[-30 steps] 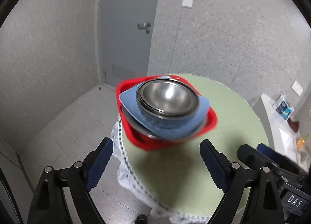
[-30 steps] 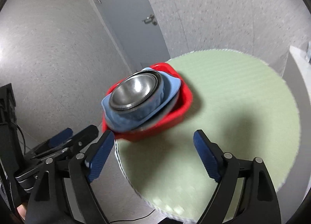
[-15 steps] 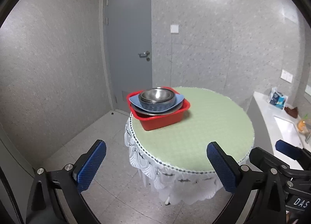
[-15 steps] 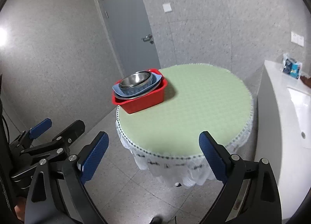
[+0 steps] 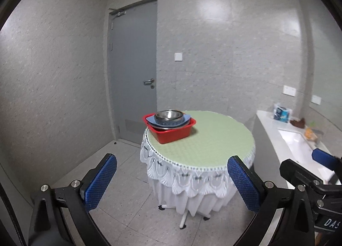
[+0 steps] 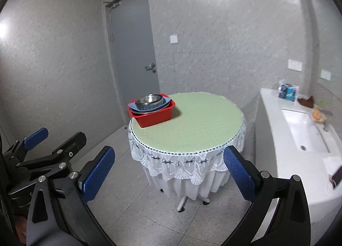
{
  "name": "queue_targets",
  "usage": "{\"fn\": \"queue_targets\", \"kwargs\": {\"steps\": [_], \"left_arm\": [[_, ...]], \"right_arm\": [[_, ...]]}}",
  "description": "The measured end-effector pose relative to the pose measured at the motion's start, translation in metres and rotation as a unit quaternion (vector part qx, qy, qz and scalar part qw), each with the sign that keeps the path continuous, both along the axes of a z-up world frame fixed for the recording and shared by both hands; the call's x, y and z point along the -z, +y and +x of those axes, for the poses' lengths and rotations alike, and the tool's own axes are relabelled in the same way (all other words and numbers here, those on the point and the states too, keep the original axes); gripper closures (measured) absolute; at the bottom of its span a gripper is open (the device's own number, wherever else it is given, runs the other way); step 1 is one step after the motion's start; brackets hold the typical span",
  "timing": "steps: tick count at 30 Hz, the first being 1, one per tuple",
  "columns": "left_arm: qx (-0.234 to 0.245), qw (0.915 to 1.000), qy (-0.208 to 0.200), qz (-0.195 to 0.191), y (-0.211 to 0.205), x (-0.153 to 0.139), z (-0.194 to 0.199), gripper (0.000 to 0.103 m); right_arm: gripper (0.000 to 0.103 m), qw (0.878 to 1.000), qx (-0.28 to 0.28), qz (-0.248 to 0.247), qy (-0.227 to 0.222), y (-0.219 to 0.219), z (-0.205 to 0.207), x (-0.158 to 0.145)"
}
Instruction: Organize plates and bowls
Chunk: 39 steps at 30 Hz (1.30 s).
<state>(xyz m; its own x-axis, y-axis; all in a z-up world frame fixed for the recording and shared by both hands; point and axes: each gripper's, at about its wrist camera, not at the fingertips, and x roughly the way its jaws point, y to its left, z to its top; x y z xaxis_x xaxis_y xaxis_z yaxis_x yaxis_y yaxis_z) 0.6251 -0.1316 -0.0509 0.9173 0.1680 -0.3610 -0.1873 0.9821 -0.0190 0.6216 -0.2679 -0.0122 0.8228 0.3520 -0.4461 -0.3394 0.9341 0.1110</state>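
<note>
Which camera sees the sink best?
The right wrist view: the whole sink basin and its drain show on the white counter. The left wrist view shows only a narrow slice of it, partly behind the right gripper.

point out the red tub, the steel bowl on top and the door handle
red tub (image 6: 155,117): right wrist view, on its front wall
steel bowl (image 5: 168,114): left wrist view, on its shiny inside
door handle (image 5: 148,81): left wrist view, on the lever

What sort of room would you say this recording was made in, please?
Probably a small tiled utility or washroom: a white counter with a sink, a grey door, and a round table with a lace-edged green cloth.
</note>
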Motion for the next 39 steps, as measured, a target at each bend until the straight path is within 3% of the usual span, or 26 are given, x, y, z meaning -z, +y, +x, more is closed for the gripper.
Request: {"fn": "queue_targets", "kwargs": {"steps": [8, 19, 25, 39], "left_arm": [[0.034, 0.9994, 0.004, 0.002, 0.048, 0.01, -0.138, 0.001], [0.059, 0.998, -0.022, 0.004, 0.073, -0.008, -0.278, 0.001], [0.06, 0.9975, -0.037, 0.011, 0.075, 0.0, -0.33, 0.001], [0.063, 0.9964, -0.052, 0.019, 0.046, 0.026, -0.392, 0.001]], "right_arm": [[0.0, 0.999, 0.05, 0.001, -0.015, 0.022, -0.127, 0.004], [0.0, 0.996, 0.087, -0.014, -0.033, 0.033, -0.231, -0.01], [0.0, 0.995, 0.092, -0.013, -0.043, 0.024, -0.264, -0.012], [0.0, 0.994, 0.087, -0.01, -0.063, -0.019, -0.323, 0.002]]}}
